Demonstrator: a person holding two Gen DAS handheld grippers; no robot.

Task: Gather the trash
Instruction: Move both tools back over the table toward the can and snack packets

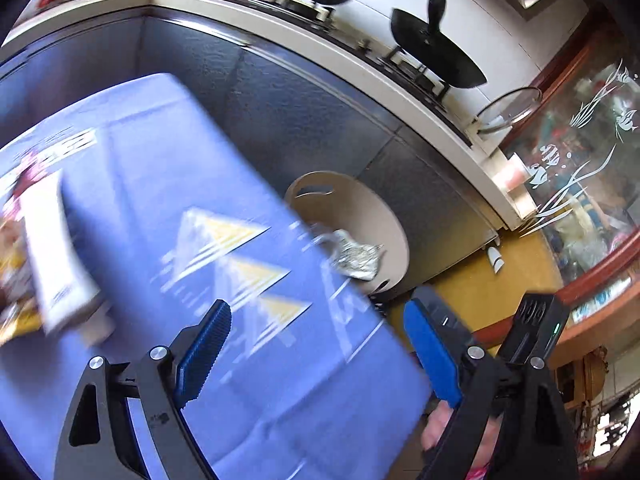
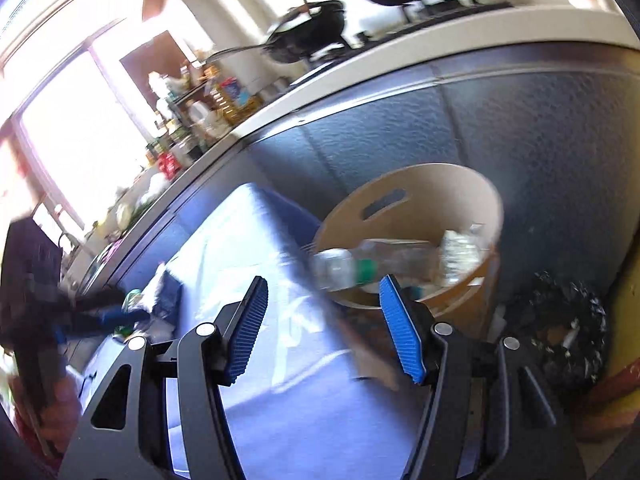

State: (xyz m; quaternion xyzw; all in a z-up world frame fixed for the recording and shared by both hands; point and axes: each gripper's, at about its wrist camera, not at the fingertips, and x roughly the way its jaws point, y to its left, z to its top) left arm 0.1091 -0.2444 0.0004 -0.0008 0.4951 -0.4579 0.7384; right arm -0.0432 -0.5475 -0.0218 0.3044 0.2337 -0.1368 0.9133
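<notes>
1. Left wrist view: the left gripper [image 1: 316, 352] hangs over the blue cloth [image 1: 160, 184] with its jaws wide apart and nothing between the ribbed blue pads [image 1: 204, 352].
2. The trash here is split. A crumpled foil wrapper [image 1: 356, 256] lies at the far edge of the cloth, against the bin [image 1: 384, 216]; whether it sits inside the rim or on the cloth edge is unclear through the blur. At the left, a white carton [image 1: 56, 256] lies flat with other packets, well apart from the bin.
3. Judged step: reach for the next piece. The carton is long and flat-sided, so closing across its narrow width should hold better than gripping its length. The foil is thin and crushable; a light squeeze on its bulk should do.
4. Right wrist view: the right gripper [image 2: 324, 328] has its jaws apart and empty, the pads finely ribbed.
5. The bin [image 2: 436, 188] is a round, smooth, beige tub with a slot handle, standing just beyond the cloth's far right edge. A clear plastic bottle [image 2: 360, 264] with a green band lies across its rim, blurred, with more crinkled clear plastic [image 2: 460, 256] inside.
6. The bottle is slick and round, so it may roll; it looks better nudged fully in.
</notes>
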